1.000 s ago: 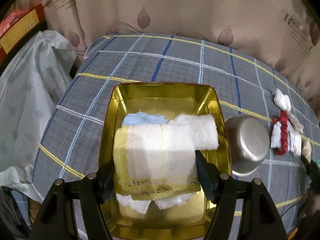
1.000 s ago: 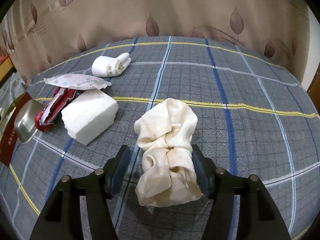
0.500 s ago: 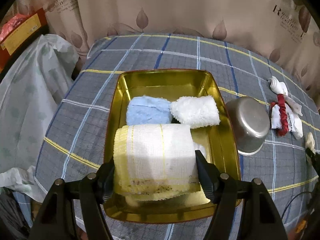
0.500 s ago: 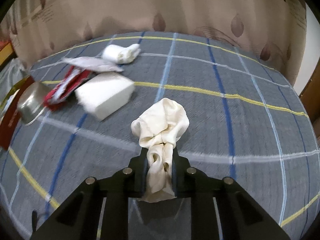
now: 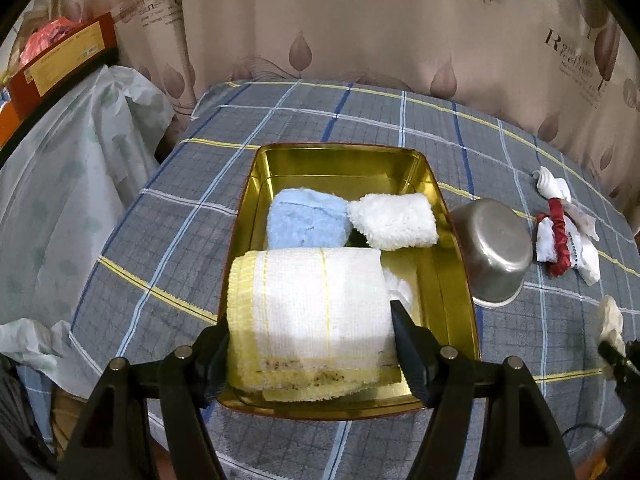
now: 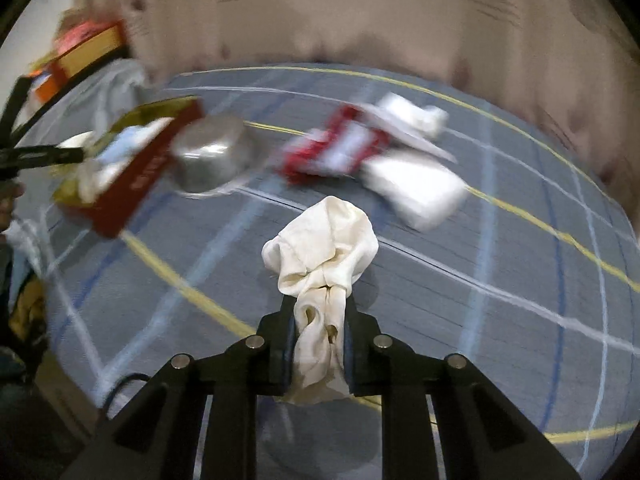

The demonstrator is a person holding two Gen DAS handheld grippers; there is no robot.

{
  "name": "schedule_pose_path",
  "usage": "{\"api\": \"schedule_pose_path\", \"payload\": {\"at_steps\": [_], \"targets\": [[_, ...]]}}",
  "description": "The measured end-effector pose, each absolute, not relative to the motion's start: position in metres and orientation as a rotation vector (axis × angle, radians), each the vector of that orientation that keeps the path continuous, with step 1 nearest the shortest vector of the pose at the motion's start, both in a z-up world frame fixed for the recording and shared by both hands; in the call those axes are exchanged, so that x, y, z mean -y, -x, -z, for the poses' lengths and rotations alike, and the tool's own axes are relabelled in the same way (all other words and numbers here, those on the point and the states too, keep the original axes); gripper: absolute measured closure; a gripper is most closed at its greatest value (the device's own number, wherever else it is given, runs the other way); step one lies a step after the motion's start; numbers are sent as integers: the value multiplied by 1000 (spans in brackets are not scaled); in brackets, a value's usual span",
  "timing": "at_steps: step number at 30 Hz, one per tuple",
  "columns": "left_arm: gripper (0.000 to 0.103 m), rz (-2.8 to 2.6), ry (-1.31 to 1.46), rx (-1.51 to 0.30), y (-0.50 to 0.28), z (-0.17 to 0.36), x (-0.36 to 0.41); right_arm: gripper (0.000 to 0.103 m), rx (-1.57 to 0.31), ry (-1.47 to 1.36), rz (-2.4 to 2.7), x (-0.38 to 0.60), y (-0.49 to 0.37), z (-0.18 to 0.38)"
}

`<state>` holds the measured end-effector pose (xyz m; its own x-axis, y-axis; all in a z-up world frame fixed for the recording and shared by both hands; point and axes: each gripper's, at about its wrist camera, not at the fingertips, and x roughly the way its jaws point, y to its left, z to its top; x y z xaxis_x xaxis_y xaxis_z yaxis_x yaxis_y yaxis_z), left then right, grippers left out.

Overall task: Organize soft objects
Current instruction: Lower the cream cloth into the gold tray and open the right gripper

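My left gripper (image 5: 310, 334) is shut on a rolled white towel with yellow edges (image 5: 308, 312) and holds it over the near end of the gold tray (image 5: 452, 280). A blue rolled cloth (image 5: 306, 224) and a fluffy white rolled cloth (image 5: 394, 220) lie in the tray. My right gripper (image 6: 318, 320) is shut on a crumpled cream cloth (image 6: 322, 248), lifted above the checked tablecloth. That cloth also shows in the left wrist view (image 5: 612, 320) at the right edge. The right wrist view is blurred.
A steel bowl (image 5: 494, 248) stands right of the tray. A red-and-white packet (image 5: 560, 248) and white soft items (image 6: 416, 192) lie further right. A plastic-covered pile (image 5: 72, 184) and an orange box (image 5: 60, 60) are off the table's left.
My right gripper shut on the cream cloth, lifted it and swung left toward the tray. My left gripper pulled back and rose with the yellow-edged towel, uncovering the blue and white cloths.
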<state>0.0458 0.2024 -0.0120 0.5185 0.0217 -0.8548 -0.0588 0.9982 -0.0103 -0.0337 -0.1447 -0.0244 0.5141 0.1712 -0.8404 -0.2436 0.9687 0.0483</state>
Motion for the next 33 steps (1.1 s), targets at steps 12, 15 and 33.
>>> {"api": "schedule_pose_path", "payload": {"at_steps": [12,15,33], "targets": [[32,-117,56,-916,-25,-7,-219,86,-925,163,-552,9,8,-4],[32,-148,27,-882,-21,-15,-222,86,-919,166,-592,-15,-4,-6],[32,-260,149,-879,-16,-27,-274,85,-948,210,-660,-127,-65,18]]}}
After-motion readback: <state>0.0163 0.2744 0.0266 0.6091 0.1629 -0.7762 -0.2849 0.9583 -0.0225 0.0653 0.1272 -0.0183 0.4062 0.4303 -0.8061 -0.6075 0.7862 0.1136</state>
